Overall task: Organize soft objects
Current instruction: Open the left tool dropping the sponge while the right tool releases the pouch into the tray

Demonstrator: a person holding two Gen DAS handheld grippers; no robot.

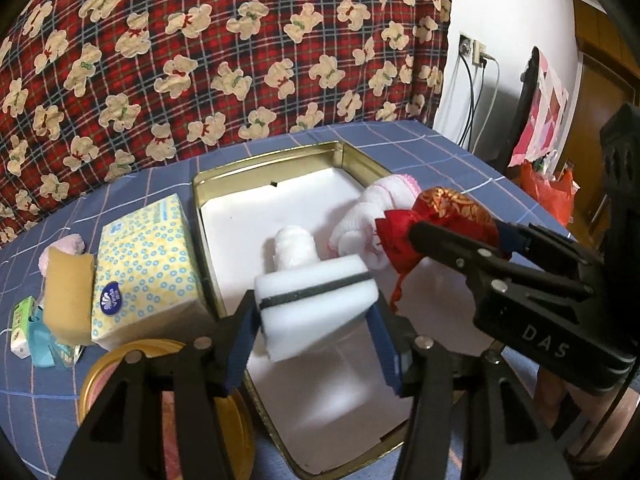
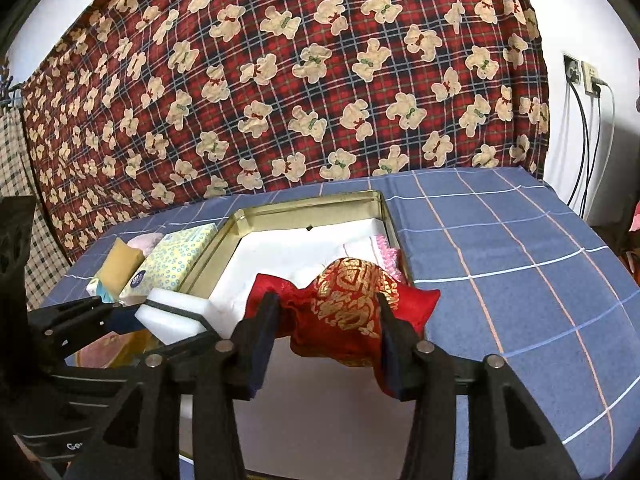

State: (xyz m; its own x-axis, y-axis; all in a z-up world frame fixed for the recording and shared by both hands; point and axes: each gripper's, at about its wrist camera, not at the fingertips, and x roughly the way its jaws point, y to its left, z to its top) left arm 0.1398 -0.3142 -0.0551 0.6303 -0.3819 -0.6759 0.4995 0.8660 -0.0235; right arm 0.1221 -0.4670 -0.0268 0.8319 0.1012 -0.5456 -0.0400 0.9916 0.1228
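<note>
Soft objects are gathering over an open gold-rimmed tin (image 1: 280, 160) on the blue checked tablecloth (image 2: 520, 260), and we are holding one in each tool. Our left gripper (image 1: 316, 304) is squeezing a white foam block with a dark middle stripe (image 1: 316, 300) between its blue-padded fingers (image 1: 384, 344), keeping it above the tin's near-left part. Our right gripper (image 2: 326, 316) is pinching a red pouch patterned in gold (image 2: 348, 304), its fingers pressing the fabric on both sides; we are holding it above the tin's right side, near the rim. In the left wrist view the pouch's tied neck and red cord are hanging toward the white lining.

Inside the tin, a rolled white cloth (image 1: 294, 246) is lying just beyond the foam block, and a white and pink knitted piece (image 1: 376, 204) is resting against the right wall, partly behind the pouch. We cannot tell whether the pouch is touching it.

Left of the tin, a yellow tissue pack with blue rings (image 1: 144, 264) is standing just beside the wall. A tan sponge (image 1: 68, 292) is leaning against that pack, with a pink fluffy item (image 1: 70, 243) behind it and small green and blue packets (image 1: 28, 320) at its foot. A round gold lid (image 1: 168, 380) is lying near the tin's front-left corner. A red plaid cloth with bears (image 2: 280, 80) is hanging behind the table.
</note>
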